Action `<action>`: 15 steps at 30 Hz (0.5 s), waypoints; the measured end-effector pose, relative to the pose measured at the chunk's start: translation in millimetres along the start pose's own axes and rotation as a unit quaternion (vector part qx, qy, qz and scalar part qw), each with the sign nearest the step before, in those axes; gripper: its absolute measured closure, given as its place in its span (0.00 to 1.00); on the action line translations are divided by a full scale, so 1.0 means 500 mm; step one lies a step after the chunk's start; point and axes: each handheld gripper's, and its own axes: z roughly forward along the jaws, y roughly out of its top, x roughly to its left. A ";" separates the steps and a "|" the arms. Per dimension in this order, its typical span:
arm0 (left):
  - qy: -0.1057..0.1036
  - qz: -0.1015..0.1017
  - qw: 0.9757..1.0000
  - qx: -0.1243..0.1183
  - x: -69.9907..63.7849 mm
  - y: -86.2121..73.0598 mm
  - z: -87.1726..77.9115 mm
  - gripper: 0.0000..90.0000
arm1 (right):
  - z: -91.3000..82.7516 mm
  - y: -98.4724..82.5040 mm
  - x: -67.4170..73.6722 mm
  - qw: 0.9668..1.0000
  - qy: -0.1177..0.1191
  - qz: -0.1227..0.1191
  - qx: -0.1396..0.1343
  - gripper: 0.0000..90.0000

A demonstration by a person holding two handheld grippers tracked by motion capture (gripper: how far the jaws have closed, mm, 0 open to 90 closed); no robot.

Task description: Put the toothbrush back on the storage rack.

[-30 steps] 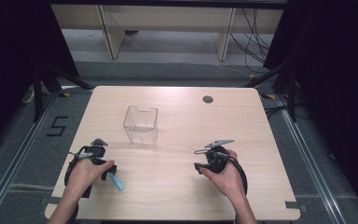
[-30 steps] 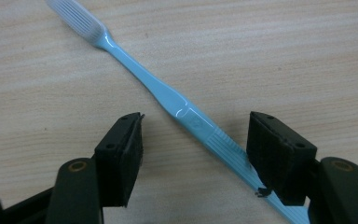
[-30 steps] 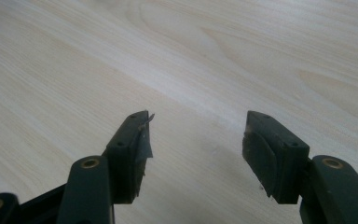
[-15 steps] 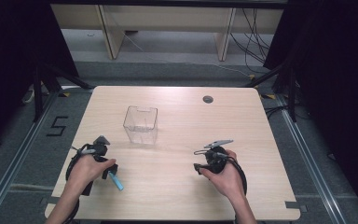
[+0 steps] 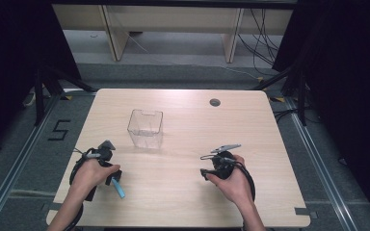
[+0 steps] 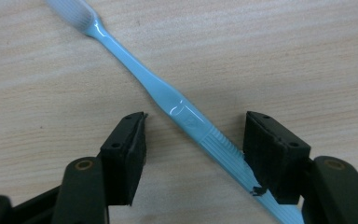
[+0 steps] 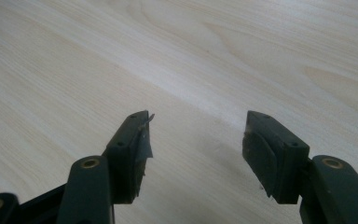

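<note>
Left tool [image 6: 193, 140] low over table [image 5: 270, 125], jaws apart, straddling light-blue toothbrush [image 6: 168, 95]. Toothbrush lies flat on table near left front corner, handle running diagonally between jaws, close against one jaw. Right tool [image 7: 196, 140] jaws apart over bare wood, gripping nothing. Clear plastic box [image 5: 145, 128] stands mid-table, apart from both tools.

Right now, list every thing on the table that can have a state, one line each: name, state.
toothbrush: lying flat on the table, handle between the left gripper's open jaws, not clamped.
clear container: upright, open-topped, empty.
left gripper: open, straddling the toothbrush handle.
right gripper: open, nothing between its jaws, bare table below.
</note>
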 end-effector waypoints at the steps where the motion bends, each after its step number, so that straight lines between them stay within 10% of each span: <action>1: 0.000 0.000 1.000 0.000 0.000 0.000 0.000 0.49 | 0.000 0.000 0.000 1.000 0.000 -0.001 0.000 0.46; 15: 0.001 0.022 1.000 0.009 -0.003 -0.007 -0.005 0.64 | 0.005 -0.002 0.002 1.000 0.004 -0.006 0.005 0.46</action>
